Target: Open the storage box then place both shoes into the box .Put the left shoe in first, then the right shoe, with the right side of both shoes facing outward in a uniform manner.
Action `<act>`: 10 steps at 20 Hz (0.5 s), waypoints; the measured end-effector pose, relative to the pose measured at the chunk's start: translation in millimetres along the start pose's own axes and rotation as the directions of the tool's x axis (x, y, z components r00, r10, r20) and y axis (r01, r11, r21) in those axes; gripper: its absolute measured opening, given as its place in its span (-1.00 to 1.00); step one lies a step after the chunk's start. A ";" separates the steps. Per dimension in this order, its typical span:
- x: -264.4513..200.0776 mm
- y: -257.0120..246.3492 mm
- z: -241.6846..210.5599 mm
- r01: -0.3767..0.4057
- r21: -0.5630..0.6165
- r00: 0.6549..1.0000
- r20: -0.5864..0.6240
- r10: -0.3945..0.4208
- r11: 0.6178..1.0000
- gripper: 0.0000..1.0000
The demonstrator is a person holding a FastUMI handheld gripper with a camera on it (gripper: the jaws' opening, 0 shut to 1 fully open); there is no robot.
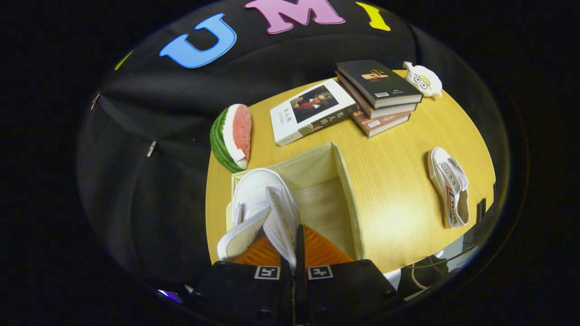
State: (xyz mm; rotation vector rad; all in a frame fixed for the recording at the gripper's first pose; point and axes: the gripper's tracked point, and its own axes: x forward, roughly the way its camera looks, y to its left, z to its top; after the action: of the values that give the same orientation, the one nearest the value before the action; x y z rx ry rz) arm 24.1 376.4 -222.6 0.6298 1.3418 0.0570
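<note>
The fingers (294, 253) are clenched on the side wall of a white shoe (263, 203), held over the open storage box (349, 194); lower it slowly, right side outward, then release; beyond, on the worktop (398, 181), the second shoe (448, 188) waits near books (376, 97).

Your tongs (293, 246) pinch a white shoe (265, 203) over the open storage box (346, 190); its right half is free. At 1 o'clock books (378, 90) block; at 3 o'clock bare counter (394, 181) reaches the second shoe (449, 186).
</note>
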 end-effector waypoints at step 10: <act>33.1 45.1 -29.0 -0.169 0.189 0.969 -0.146 0.198 0.967 0.57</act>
State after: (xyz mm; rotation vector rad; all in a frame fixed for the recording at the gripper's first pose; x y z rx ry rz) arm 20.0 438.2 -234.0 0.9147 1.4538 0.1449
